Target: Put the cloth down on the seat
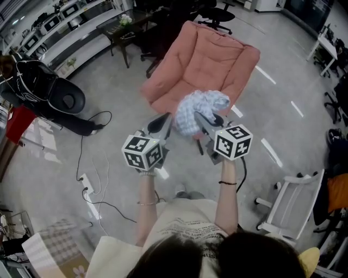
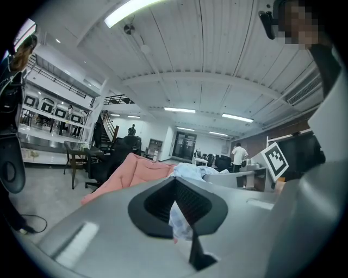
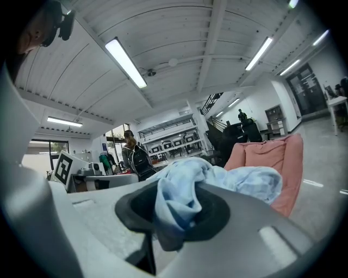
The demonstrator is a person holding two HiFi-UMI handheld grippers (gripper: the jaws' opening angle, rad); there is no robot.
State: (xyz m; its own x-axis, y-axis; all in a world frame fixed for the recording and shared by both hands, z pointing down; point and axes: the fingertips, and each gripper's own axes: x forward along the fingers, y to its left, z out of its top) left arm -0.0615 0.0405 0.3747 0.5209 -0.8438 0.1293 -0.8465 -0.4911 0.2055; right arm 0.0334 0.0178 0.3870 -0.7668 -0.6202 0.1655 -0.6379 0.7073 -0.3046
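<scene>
A light blue checked cloth hangs bunched in the air between my two grippers, in front of the pink armchair's seat. My left gripper is shut on the cloth's left edge; in the left gripper view a strip of cloth shows pinched between the jaws. My right gripper is shut on the cloth's right side, and the cloth spills over its jaws in the right gripper view. The pink armchair stands just beyond the cloth.
A dark table and black office chairs stand behind the armchair. A black round device with cables on the floor lies at the left. A white rack stands at the right. People stand far off in the room.
</scene>
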